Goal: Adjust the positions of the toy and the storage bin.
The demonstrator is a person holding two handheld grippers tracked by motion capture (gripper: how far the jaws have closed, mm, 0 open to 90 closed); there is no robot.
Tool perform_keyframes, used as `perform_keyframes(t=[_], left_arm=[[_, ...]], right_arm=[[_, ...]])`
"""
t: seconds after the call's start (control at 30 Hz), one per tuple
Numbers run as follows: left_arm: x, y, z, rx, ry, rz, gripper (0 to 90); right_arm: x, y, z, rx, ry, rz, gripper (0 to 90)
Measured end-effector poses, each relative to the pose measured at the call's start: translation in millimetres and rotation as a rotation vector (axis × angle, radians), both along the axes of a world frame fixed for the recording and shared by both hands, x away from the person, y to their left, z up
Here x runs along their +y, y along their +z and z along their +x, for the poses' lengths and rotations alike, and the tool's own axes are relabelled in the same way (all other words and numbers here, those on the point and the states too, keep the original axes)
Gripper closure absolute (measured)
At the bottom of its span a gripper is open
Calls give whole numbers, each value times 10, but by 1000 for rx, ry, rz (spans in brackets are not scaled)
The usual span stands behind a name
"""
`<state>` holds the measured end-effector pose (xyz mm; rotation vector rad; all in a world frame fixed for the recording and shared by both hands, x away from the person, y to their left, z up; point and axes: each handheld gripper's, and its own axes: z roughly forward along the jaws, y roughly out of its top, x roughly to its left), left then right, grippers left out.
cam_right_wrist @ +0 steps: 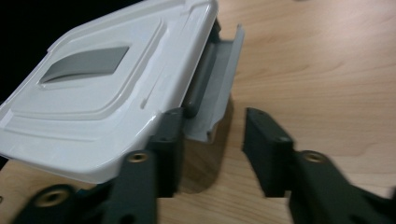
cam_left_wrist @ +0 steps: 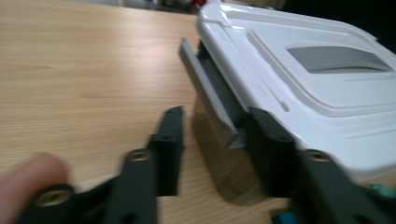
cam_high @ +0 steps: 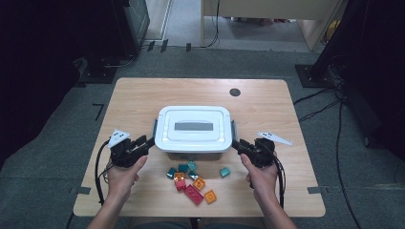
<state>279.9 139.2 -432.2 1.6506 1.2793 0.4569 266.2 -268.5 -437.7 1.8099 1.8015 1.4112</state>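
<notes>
Fingers of left gripper (cam_high: 147,143), right gripper (cam_high: 240,144) part-open, astride box (cam_high: 193,130) latches, gripping nothing.

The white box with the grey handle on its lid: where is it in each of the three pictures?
High view: the white box sits mid-table, between the two grippers.
Left gripper view: it takes the upper right, its grey side latch hanging open between the jaws.
Right gripper view: it takes the upper left.
Shared landmark: the grey handle recessed in the lid.

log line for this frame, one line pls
left gripper: open, at box's left latch | right gripper: open, at right latch | lid: on | blocks: on table
</notes>
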Motion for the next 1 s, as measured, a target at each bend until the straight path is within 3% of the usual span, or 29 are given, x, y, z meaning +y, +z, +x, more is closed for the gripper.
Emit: perform_keyframes(t=[0.03, 0.13, 0.17, 0.2, 0.23, 0.27, 0.33, 0.4, 0.43, 0.47, 0.5, 0.6, 0.63, 0.77, 0.83, 0.9, 1.0], left_arm=[[0, 0, 0, 0, 0, 0, 470], [113, 34, -137, -34, 38, -6, 394], [151, 37, -198, -47, 46, -9, 357], [182, 28, -267, -57, 50, -9, 357], [196, -54, -414, -55, 40, -3, 355], [196, -54, -414, -55, 40, -3, 361], [143, -198, -529, -16, -14, 19, 387], [57, -373, -599, 28, -59, 30, 413], [6, -461, -613, 52, -76, 42, 413], [-96, -601, -618, 100, -102, 45, 433], [-96, -601, -618, 100, -102, 45, 449], [-242, -716, -601, 132, -127, 65, 474], [-281, -739, -591, 138, -126, 72, 516], [-394, -771, -525, 153, -116, 71, 568], [-469, -793, -484, 167, -140, 54, 603], [-496, -790, -478, 169, -140, 54, 620], [-597, -822, -468, 189, -163, 73, 677]], right_arm=[[0, 0, 0, 0, 0, 0, 564], [-65, 58, -148, -58, -54, -39, 432], [-90, 60, -289, -88, -99, -75, 398], [-90, 60, -289, -88, -99, -75, 398], [-74, 8, -444, -108, -104, -109, 413], [-74, 8, -444, -108, -104, -109, 413], [78, -161, -609, -77, -5, -155, 413], [245, -297, -671, -47, 59, -176, 389], [245, -297, -671, -47, 59, -176, 389], [442, -402, -702, -29, 118, -195, 369], [442, -402, -702, -29, 118, -195, 369], [706, -471, -737, -27, 183, -214, 353], [908, -518, -769, -32, 227, -228, 346], [1155, -603, -818, -41, 268, -255, 289], [1338, -662, -845, -58, 287, -275, 228], [1388, -675, -848, -61, 287, -280, 205], [1543, -765, -830, -53, 292, -323, 178]])
